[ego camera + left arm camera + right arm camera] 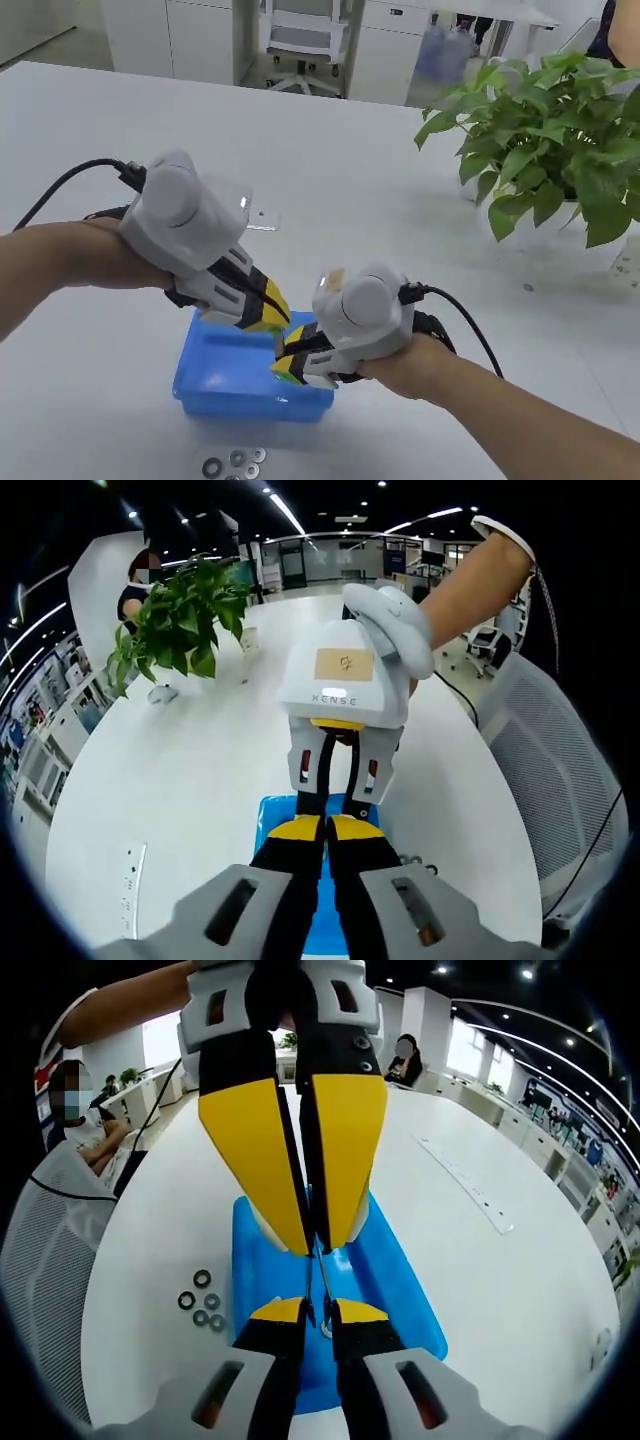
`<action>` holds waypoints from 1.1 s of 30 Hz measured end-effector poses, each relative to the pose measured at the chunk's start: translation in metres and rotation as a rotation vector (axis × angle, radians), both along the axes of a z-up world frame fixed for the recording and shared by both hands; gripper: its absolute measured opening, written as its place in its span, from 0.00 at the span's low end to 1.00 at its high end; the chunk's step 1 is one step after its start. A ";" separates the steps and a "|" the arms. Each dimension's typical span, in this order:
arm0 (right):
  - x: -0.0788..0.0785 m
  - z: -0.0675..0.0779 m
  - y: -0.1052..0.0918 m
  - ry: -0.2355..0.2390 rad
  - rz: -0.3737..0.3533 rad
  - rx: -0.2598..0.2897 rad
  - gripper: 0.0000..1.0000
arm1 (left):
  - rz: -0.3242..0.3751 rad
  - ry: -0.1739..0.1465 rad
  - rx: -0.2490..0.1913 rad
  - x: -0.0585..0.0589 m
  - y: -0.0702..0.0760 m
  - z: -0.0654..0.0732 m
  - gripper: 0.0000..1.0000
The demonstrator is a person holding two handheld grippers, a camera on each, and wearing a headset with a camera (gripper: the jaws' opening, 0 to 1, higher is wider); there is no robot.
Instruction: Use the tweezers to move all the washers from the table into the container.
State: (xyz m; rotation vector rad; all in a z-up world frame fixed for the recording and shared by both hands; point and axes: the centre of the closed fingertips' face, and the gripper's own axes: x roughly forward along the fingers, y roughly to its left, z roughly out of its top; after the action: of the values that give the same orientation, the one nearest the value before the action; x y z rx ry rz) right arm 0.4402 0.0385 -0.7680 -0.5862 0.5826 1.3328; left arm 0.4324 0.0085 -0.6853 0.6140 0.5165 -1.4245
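The blue container [225, 365] sits near the table's front edge, with both grippers over it. Held from the left, my left gripper [268, 312] points down into it with yellow jaws shut on thin metal tweezers [316, 1280]. My right gripper [285, 365] faces it from the right. In the right gripper view the tweezers run from the left gripper [315, 1245] into the narrow gap of my right gripper [318, 1312], above the container [400, 1290]. Whether the tweezers' tip carries a washer is too small to tell. Several washers [235, 464] lie on the table in front of the container; the washers [200, 1305] lie left of it here.
A potted plant [550, 140] stands at the far right of the white table. A small clear piece [262, 218] lies behind the grippers. A flat white strip [470, 1185] lies on the table beyond the container. An office chair [305, 40] stands past the far edge.
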 end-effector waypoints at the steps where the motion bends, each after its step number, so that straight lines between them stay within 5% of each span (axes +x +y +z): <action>1: 0.000 0.001 0.000 -0.001 -0.002 0.002 0.12 | 0.000 -0.004 -0.001 0.000 0.000 0.002 0.06; 16: -0.008 0.029 0.000 -0.035 -0.022 0.045 0.12 | -0.006 -0.025 0.001 -0.011 0.003 0.026 0.05; 33: -0.034 0.050 0.010 -0.067 -0.005 0.077 0.12 | -0.021 -0.022 0.024 -0.036 0.013 0.043 0.05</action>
State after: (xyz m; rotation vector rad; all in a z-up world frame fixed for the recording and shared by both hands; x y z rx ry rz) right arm 0.4065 0.0490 -0.7180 -0.5634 0.4756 1.3203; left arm 0.3959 0.0212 -0.6425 0.6550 0.5118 -1.4323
